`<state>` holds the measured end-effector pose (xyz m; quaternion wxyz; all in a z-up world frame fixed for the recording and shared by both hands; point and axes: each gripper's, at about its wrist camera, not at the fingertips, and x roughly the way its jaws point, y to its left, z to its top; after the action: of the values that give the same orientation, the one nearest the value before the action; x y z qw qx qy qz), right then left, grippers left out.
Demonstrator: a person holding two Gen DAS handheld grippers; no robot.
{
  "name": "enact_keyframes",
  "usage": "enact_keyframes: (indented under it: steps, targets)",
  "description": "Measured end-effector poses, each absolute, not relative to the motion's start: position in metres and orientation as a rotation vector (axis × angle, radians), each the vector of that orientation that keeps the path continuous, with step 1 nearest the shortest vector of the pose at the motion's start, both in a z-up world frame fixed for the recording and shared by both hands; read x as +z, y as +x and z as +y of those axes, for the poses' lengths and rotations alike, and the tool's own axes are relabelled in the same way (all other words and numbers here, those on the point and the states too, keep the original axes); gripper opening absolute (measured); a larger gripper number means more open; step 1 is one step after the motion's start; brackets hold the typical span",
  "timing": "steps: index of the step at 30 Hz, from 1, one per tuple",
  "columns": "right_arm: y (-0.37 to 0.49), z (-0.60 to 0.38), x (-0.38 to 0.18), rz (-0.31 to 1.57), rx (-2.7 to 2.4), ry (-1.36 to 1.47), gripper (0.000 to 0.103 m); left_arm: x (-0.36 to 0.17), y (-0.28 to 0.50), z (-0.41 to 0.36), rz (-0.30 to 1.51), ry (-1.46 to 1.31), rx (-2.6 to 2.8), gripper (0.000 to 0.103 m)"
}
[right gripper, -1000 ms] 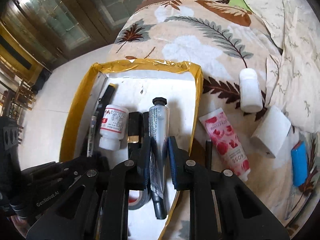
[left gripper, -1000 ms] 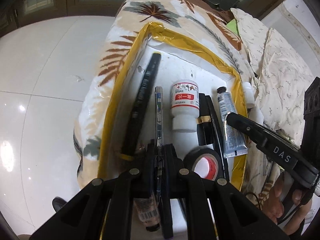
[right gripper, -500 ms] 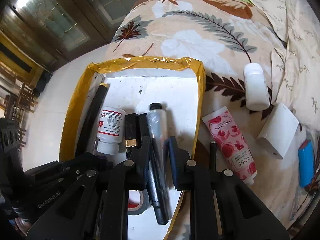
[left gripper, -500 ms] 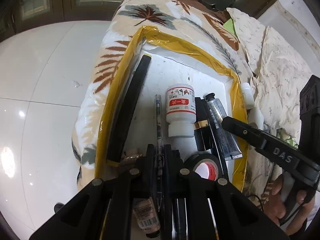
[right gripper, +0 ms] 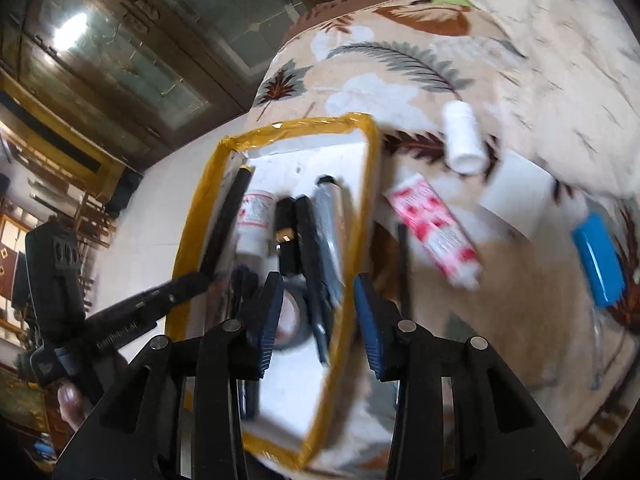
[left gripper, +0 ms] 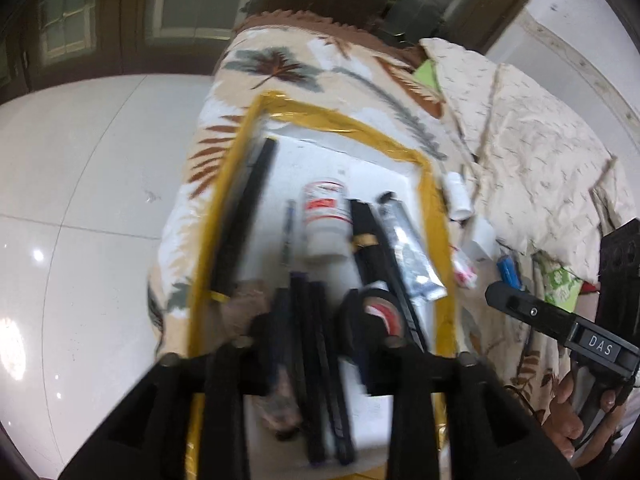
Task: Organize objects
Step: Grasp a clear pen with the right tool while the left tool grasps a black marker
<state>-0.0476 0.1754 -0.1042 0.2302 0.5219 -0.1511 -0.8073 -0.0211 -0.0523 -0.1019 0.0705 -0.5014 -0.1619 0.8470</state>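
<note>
A white tray with a yellow taped rim [left gripper: 433, 200] [right gripper: 366, 200] lies on the leaf-print cover. It holds a white pill bottle [left gripper: 325, 220] [right gripper: 256, 216], a silver tube [left gripper: 412, 252] [right gripper: 330, 216], a pen [left gripper: 287, 236], black sticks and a black tape roll [left gripper: 380, 312] [right gripper: 292, 320]. My left gripper [left gripper: 316, 320] is open above the tray's near end. My right gripper [right gripper: 318, 312] is open above the tray's right rim. Both views are blurred.
On the cover right of the tray lie a pink tube [right gripper: 436, 232], a small white bottle [right gripper: 462, 140] [left gripper: 458, 196], a white box [right gripper: 516, 196] and a blue object [right gripper: 598, 260]. The white tiled floor [left gripper: 80, 200] lies to the left.
Both grippers have opened and pulled back. The left one let go of the pen; the right one let go of the silver tube. Both things now lie in the tray.
</note>
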Motion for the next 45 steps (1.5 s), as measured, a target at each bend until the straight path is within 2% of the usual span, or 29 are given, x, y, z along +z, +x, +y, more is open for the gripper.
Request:
enact_keyframes:
  steps: [2,6,12,15,20,27,33,38,40,41,45]
  targets:
    - [-0.039,0.194,-0.106,-0.449,-2.2,1.42,0.037,-0.097,-0.013,-0.034,-0.442,-1.472,2.554,0.059]
    - [-0.025,0.233,-0.121,-0.424,-2.269,1.464,0.037,-0.094,-0.004,0.017,-0.351,-1.483,2.457,0.064]
    - [-0.01,0.285,-0.144,-0.525,-2.289,1.524,0.037,-0.104,-0.005,0.074,-0.201,-1.576,2.368,0.064]
    - [-0.011,0.299,-0.139,-0.483,-2.306,1.511,0.037,-0.107,-0.006,0.089,-0.155,-1.606,2.356,0.064]
    - [-0.016,0.334,-0.128,-0.506,-2.377,1.471,0.038,-0.108,-0.009,0.101,-0.17,-1.625,2.348,0.064]
    - [-0.037,0.345,-0.126,-0.378,-2.447,1.483,0.04,-0.105,-0.01,0.107,-0.156,-1.65,2.382,0.063]
    - [-0.027,0.366,-0.134,-0.468,-2.418,1.482,0.04,-0.08,-0.002,0.116,-0.098,-1.539,2.434,0.062]
    - [-0.016,0.354,-0.147,-0.423,-2.372,1.505,0.04,-0.09,-0.003,0.128,-0.116,-1.57,2.385,0.062]
    - [-0.016,0.346,-0.153,-0.34,-2.416,1.546,0.04,-0.1,-0.008,0.133,-0.115,-1.61,2.373,0.057]
    - [-0.017,0.344,-0.156,-0.334,-2.412,1.559,0.036,-0.104,-0.011,0.135,-0.115,-1.62,2.37,0.055]
    - [-0.019,0.343,-0.164,-0.326,-2.421,1.595,0.036,-0.121,-0.026,0.138,-0.113,-1.727,2.38,0.046]
